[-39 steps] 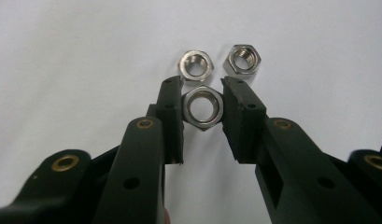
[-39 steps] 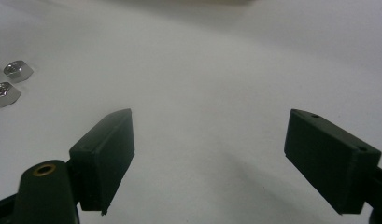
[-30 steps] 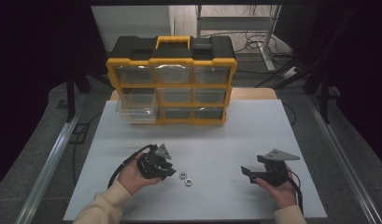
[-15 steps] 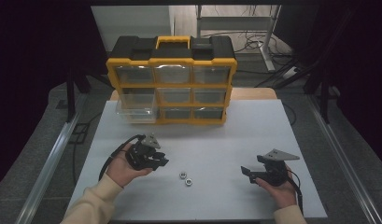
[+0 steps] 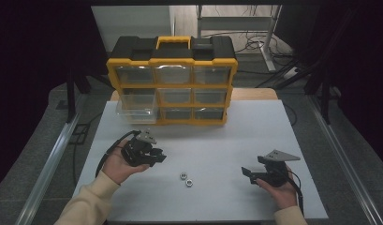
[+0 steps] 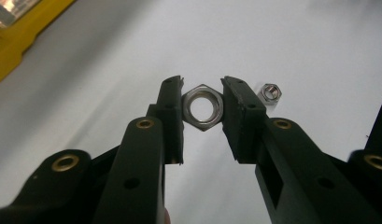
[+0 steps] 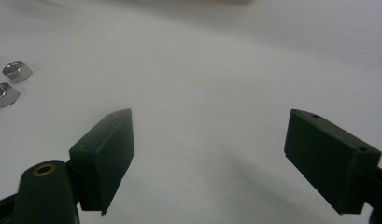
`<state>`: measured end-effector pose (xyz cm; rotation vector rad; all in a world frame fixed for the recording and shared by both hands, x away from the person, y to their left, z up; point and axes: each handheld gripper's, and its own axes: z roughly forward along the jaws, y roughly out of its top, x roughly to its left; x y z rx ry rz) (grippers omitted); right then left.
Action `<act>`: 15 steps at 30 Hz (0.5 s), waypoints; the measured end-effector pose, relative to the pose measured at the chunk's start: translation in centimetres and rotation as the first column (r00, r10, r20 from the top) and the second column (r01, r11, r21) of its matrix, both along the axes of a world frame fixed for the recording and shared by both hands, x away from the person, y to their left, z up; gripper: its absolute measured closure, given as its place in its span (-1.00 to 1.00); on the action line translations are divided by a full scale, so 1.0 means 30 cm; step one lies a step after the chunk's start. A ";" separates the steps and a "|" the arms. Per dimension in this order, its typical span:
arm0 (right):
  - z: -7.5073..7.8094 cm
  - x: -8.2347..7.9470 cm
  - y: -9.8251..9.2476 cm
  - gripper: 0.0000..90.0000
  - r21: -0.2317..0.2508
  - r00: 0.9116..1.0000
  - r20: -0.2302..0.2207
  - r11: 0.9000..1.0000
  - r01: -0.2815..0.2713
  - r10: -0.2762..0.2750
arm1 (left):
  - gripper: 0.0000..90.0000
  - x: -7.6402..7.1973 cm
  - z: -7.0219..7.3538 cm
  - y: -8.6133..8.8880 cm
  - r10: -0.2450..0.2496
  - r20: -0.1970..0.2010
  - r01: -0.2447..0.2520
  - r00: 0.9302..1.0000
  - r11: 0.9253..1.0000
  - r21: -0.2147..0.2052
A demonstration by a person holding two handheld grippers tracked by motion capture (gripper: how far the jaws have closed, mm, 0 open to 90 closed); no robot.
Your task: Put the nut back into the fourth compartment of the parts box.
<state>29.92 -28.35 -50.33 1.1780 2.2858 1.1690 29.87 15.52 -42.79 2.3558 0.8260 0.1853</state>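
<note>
Left gripper: my left gripper (image 5: 157,157) sits in my left hand (image 5: 118,164) over the left half of the white table top (image 5: 254,136); in the left gripper view its jaws stand a little apart with a silver hexagonal steel nut (image 6: 203,107) framed in the gap (image 6: 203,108). Whether the pads press that nut I cannot tell, though the nut seems to lie on the table beyond the tips.
Nuts: two small silver nuts, the far nut (image 5: 183,176) and the near nut (image 5: 189,183), lie just beside each other on the table, between my two grippers; the right gripper view shows them at its left edge (image 7: 17,71) (image 7: 3,94).
Right gripper: my right gripper (image 5: 246,171) rests low in my right hand (image 5: 280,190) at the right, jaws spread wide with nothing between them (image 7: 209,154).
Organiser: the yellow and black plastic drawer organiser (image 5: 172,79) stands at the far edge, one clear plastic drawer (image 5: 136,107) pulled out at its left.
Change: my left gripper has drawn back toward the left and away from the nuts since a second ago; the right gripper and both nuts have stayed put.
</note>
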 end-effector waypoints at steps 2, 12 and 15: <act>0.001 0.000 -0.001 -0.63 -0.002 1.000 0.003 1.000 0.002 -0.002 | 0.55 0.004 0.007 0.008 0.005 0.002 -0.005 1.000 1.000 -0.001; 0.000 0.000 -0.001 -0.63 -0.002 1.000 0.002 1.000 0.000 0.000 | 0.55 0.016 0.037 0.033 0.027 0.017 -0.026 1.000 1.000 -0.008; 0.000 0.000 0.000 -0.63 -0.004 1.000 0.002 1.000 0.000 0.000 | 0.55 0.019 0.048 0.040 0.031 0.018 -0.031 0.999 0.999 -0.011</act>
